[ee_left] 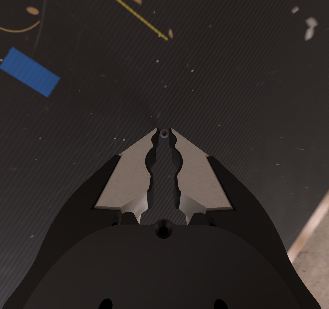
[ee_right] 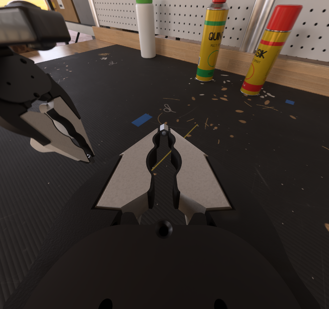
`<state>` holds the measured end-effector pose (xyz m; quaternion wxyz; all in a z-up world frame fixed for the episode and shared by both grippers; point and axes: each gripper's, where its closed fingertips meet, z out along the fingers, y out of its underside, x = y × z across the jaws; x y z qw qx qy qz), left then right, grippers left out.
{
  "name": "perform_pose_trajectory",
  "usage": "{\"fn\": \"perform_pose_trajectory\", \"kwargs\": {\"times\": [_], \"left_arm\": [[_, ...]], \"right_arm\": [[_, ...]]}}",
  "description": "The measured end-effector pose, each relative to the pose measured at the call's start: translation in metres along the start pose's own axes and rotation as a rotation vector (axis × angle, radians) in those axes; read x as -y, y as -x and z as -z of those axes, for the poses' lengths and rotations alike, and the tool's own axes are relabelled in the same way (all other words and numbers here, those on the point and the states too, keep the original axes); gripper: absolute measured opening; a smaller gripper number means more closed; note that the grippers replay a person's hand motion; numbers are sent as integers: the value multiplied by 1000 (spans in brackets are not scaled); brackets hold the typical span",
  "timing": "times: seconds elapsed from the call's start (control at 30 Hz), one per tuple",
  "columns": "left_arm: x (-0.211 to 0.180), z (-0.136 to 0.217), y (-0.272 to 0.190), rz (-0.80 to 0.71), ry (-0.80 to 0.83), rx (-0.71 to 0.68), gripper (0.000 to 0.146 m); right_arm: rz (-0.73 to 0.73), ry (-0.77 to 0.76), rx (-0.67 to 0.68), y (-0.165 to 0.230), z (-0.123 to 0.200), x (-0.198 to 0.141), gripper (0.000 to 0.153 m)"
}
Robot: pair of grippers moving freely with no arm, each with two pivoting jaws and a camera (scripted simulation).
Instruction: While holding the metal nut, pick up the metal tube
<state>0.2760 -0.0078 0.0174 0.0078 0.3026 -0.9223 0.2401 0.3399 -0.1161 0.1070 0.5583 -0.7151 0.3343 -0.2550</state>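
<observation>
At frame centre, the right gripper (ee_right: pixel 163 131) clamps the metal nut (ee_right: pixel 163 130). The left gripper (ee_left: pixel 164 131) pinches the metal tube (ee_left: pixel 164 133) at its fingertips, end-on, its long axis pointing at the camera, above the black mat (ee_left: pixel 231 86).

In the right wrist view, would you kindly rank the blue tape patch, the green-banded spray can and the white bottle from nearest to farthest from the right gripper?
From the right gripper:
1. Blue tape patch, on the mat just ahead, slightly left.
2. Green-banded spray can, ahead to the right, upright on the mat.
3. White bottle, at the back by the wooden rail.
</observation>
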Motion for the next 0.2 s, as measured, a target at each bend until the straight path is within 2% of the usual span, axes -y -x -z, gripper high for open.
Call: {"fn": "perform_pose_trajectory", "kwargs": {"times": [0.1, 0.2], "left_arm": [[14, 16, -10, 68, -129, -180, 10], [26, 40, -16, 79, -289, -355, 10]], "right_arm": [[30, 17, 48, 12, -4, -1, 8], [185, 58, 88, 32, -8, -6, 7]]}}
